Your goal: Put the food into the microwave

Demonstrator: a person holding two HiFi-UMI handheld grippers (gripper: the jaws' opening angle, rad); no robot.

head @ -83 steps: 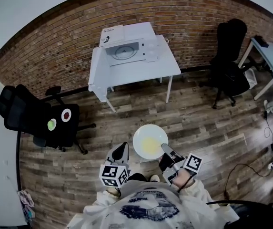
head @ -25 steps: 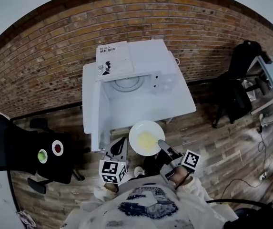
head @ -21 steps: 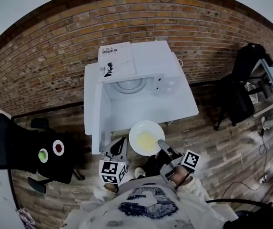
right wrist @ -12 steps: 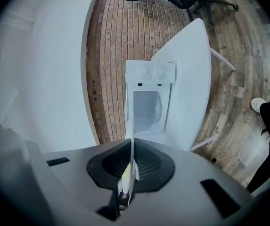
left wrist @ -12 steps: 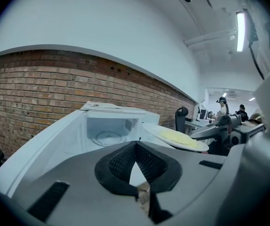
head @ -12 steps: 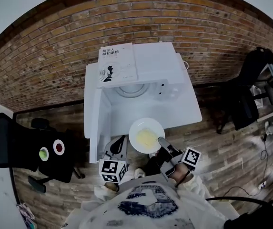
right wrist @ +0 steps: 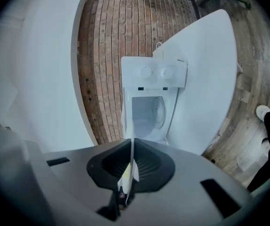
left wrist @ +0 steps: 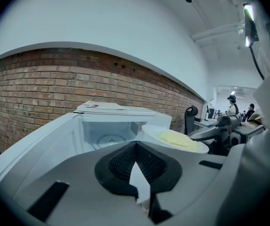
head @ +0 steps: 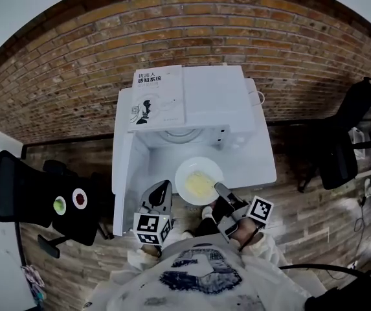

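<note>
The right gripper point(head: 219, 189) is gripping the near rim of a white plate point(head: 199, 181), with both jaws clamped on the rim. In the right gripper view the rim is showing as a thin edge running between the pads. The plate is carrying a flat yellow portion of food point(head: 198, 185). The plate is hanging level in front of the microwave point(head: 217, 99), outside the cavity and over the white table point(head: 259, 167).

The left gripper point(head: 160, 192) is hovering just to the left of the plate without touching it. Its jaws are meeting at the tips, with nothing between them.

The microwave is standing on the table against the brick wall point(head: 75, 50). Its door point(head: 122, 173) is hanging open to the left, exposing the glass turntable point(head: 175, 135). A printed booklet point(head: 157, 98) is lying on the microwave's top, at its left side.
</note>
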